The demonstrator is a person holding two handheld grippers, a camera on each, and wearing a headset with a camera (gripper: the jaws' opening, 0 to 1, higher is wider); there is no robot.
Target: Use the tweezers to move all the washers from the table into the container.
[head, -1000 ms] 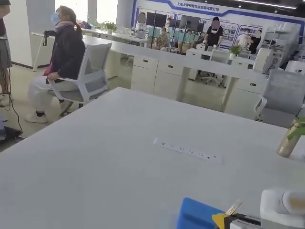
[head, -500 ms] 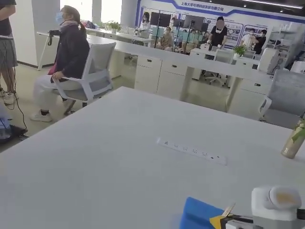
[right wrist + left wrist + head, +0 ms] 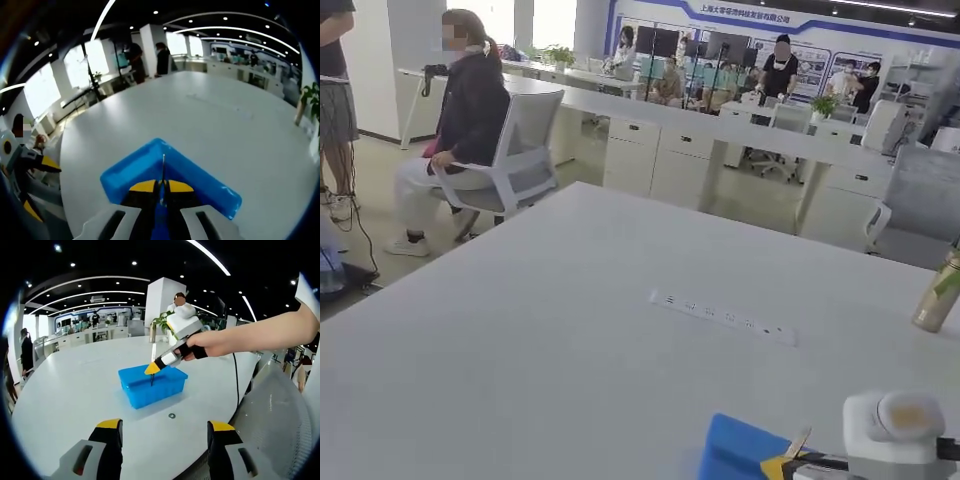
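The right gripper (image 3: 161, 189) has its jaws pinched narrow on the tweezers (image 3: 163, 170), whose tips point down into the blue container (image 3: 155, 390) on the white tabletop (image 3: 75, 390). One washer (image 3: 172, 416) lies just beside the container, on the side toward the tabletop edge by the left gripper (image 3: 165, 426) — jaws wide, holding nothing.

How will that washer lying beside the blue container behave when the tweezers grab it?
The washer lies flat on the smooth white table, so it will probably skid when nudged. It looks thin and tiny, likely light, and may slip from the tweezers.
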